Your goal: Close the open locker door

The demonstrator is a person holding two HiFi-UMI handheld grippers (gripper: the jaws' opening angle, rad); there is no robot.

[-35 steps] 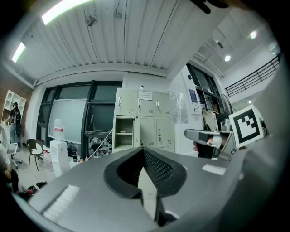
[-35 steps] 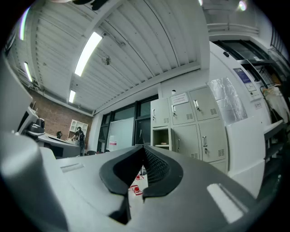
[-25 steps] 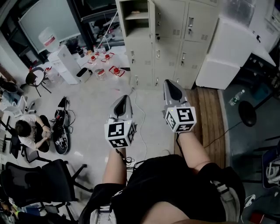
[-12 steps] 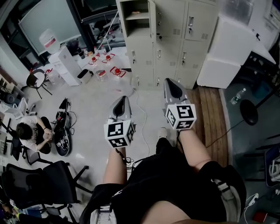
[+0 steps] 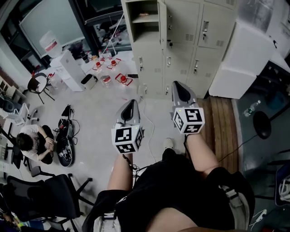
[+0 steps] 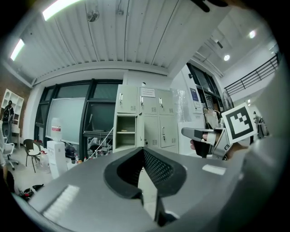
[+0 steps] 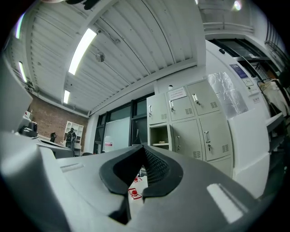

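While locker door [image 5: 161, 20] stands open | left tongs [image 5: 129, 103] closed, empty | right tongs [image 5: 179, 86] closed, empty

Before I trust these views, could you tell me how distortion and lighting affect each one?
Head view: evenly lit, the lockers leaning from wide-angle stretch. Left gripper view: strong fisheye, black corners, ceiling light blown out. Right gripper view: same fisheye, light strip glaring.

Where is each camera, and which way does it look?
Head view: on the person's head, looking down at the floor and lockers; shows forearms, left gripper and right gripper.
Left gripper view: on the left gripper, looking along its shut jaws toward the lockers; the right gripper shows at the right.
Right gripper view: on the right gripper, looking along its shut jaws at the lockers.
Shared: all show the open locker.
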